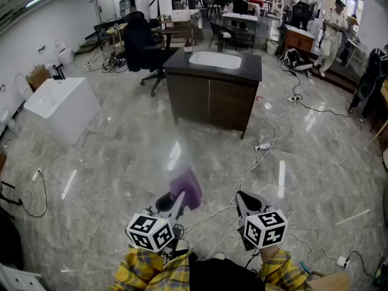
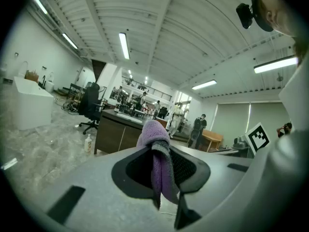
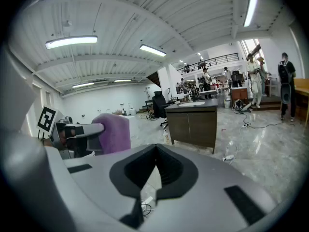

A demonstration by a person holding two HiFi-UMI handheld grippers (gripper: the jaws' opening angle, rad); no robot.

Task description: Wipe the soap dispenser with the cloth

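Cloth (image 2: 155, 134), purple, is pinched tight in my left claw (image 1: 174, 202); my right claw (image 3: 155, 154) is closed on nothing.

Grey marble floor (image 1: 121, 144); dark vanity cabinet (image 1: 209, 102) with white basin (image 1: 215, 59); white tub (image 1: 60, 105) left; strip lights (image 2: 124, 45) overhead

Honestly the purple cloth (image 2: 157, 144) looks like soft fuzzy microfibre, the left tool (image 2: 163, 175) has a smooth matt grey plastic shell, the grey marble-look floor (image 1: 121, 156) is polished glossy enough to mirror the lights, and the dark brown cabinet (image 1: 209, 105) reads as matt wood under a smooth dark tabletop (image 1: 251, 68).
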